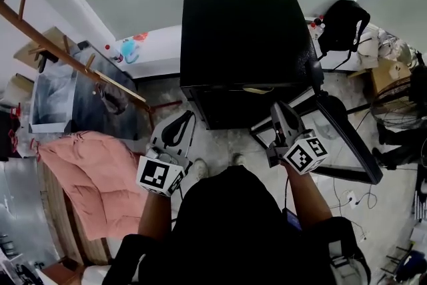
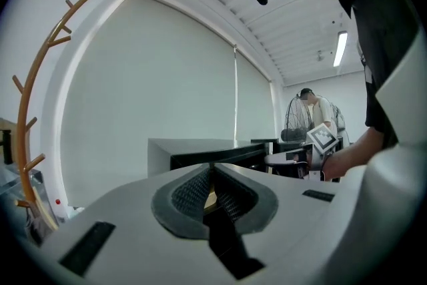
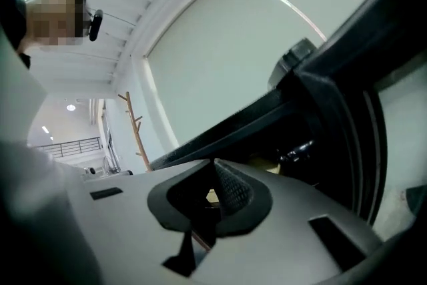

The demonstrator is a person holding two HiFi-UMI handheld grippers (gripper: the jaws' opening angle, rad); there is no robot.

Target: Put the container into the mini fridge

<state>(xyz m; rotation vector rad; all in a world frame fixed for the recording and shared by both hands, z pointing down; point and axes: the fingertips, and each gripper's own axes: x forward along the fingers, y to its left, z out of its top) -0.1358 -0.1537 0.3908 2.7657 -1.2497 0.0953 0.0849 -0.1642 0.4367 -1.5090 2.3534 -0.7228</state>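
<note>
The black mini fridge (image 1: pixel 240 37) stands on the floor ahead of me, its door (image 1: pixel 347 137) swung open to the right. At the top of its opening shows a pale tan thing (image 1: pixel 257 89); I cannot tell whether it is the container. My left gripper (image 1: pixel 188 117) hangs in front of the fridge's lower left, shut with nothing between the jaws (image 2: pixel 212 170). My right gripper (image 1: pixel 277 107) hovers at the opening beside the door, also shut and empty (image 3: pixel 215 169). In the right gripper view, the dark fridge interior (image 3: pixel 300 147) lies just past its jaws.
A wooden coat rack (image 1: pixel 67 53) leans at the left above a glass-topped table (image 1: pixel 67 100). A pink padded cloth (image 1: pixel 93 177) lies on a bench at the lower left. A black bag (image 1: pixel 343 23), a fan (image 1: pixel 400 100) and cables (image 1: pixel 357 200) crowd the right side.
</note>
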